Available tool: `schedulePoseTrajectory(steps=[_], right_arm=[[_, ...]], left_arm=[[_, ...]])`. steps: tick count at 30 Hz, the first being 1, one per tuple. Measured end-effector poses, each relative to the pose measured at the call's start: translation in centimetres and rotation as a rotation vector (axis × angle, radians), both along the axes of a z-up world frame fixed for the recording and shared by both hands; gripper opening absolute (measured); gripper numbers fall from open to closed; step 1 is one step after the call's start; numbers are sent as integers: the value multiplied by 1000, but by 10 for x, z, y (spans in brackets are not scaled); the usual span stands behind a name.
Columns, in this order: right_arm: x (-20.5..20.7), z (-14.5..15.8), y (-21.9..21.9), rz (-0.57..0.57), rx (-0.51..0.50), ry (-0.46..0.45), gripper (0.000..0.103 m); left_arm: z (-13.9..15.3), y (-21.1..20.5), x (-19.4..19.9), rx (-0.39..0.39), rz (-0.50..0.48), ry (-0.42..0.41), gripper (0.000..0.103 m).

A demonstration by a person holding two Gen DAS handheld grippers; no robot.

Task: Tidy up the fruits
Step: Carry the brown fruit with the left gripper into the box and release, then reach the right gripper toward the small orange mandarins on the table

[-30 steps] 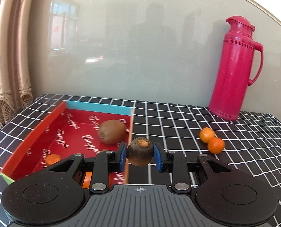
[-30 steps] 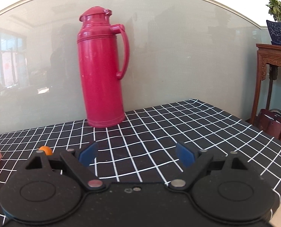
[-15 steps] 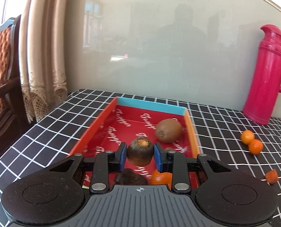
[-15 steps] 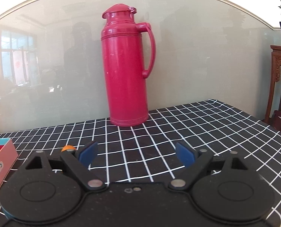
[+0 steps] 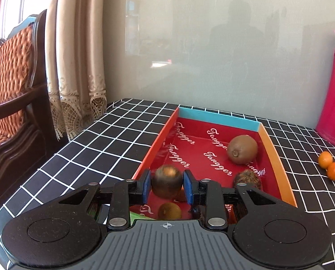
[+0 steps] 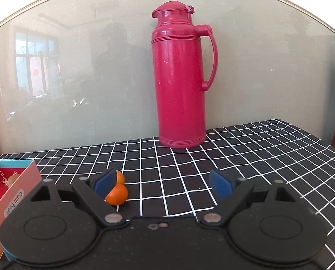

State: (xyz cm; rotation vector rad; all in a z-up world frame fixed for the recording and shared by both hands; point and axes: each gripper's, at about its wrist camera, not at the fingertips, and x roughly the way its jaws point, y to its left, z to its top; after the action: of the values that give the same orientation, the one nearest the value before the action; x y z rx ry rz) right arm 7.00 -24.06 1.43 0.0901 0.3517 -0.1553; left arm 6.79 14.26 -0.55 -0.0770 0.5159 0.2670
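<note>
My left gripper point(image 5: 167, 186) is shut on a dark brown round fruit point(image 5: 166, 181) and holds it over the near left part of the red box point(image 5: 217, 121). Inside the box lie a kiwi point(image 5: 242, 149), a dark rough fruit point(image 5: 248, 179) and a small brown fruit point(image 5: 169, 211). Two small oranges point(image 5: 330, 166) sit on the checked cloth right of the box; they also show in the right wrist view point(image 6: 117, 191), just beyond my left fingertip. My right gripper point(image 6: 162, 183) is open and empty above the cloth.
A tall red thermos point(image 6: 180, 76) stands at the back of the table by the glass wall. The box's outer wall point(image 6: 12, 193) shows at the left of the right wrist view. A curtain point(image 5: 77, 67) and a wooden chair point(image 5: 12, 90) stand beyond the table's left edge.
My left gripper has moved left with the dark fruit, from over the box's right wall to over its near left part. My right gripper has swung left, bringing the oranges and the box into view.
</note>
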Motion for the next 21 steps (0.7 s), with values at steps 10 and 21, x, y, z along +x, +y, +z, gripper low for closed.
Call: schedulePoseTrajectory(steps=[10,21], right_arm=[[-5,-1,-15,-28,-11,0,95],[-13,-2,-31,-36,-23,8,97]], left_arm=[[6,-18,-4,48,-18,-56,79],[11,-31,-9,99,-34,-99,96]])
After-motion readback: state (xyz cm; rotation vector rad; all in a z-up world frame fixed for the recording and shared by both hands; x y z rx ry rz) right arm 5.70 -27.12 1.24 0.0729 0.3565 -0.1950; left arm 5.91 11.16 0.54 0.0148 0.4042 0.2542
